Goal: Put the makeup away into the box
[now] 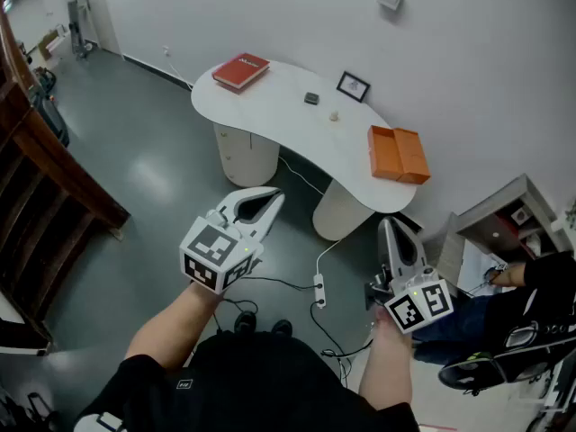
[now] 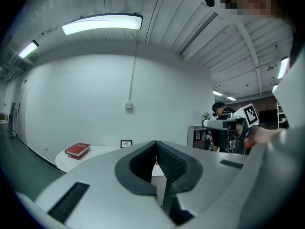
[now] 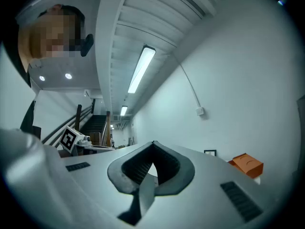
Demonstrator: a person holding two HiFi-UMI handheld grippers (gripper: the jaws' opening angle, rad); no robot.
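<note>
An open orange box point(image 1: 398, 153) lies at the right end of a white curved table point(image 1: 270, 106). Near the table's middle sit a small dark makeup item point(image 1: 311, 98) and a small cream one point(image 1: 334, 115). My left gripper point(image 1: 275, 195) is held in the air short of the table, shut and empty. My right gripper point(image 1: 389, 224) hovers to the right, below the box, also shut with nothing in it. In the right gripper view the closed tips point(image 3: 153, 145) point roughly level, with the orange box point(image 3: 246, 165) off to the right. In the left gripper view the closed gripper point(image 2: 156, 145) faces the table.
A red book point(image 1: 241, 70) and a small picture frame point(image 1: 353, 85) also lie on the table. A power strip with cables point(image 1: 319, 289) is on the floor below me. A wooden staircase point(image 1: 54, 169) stands at left. A shelf point(image 1: 504, 219) and a seated person point(image 1: 531, 304) are at right.
</note>
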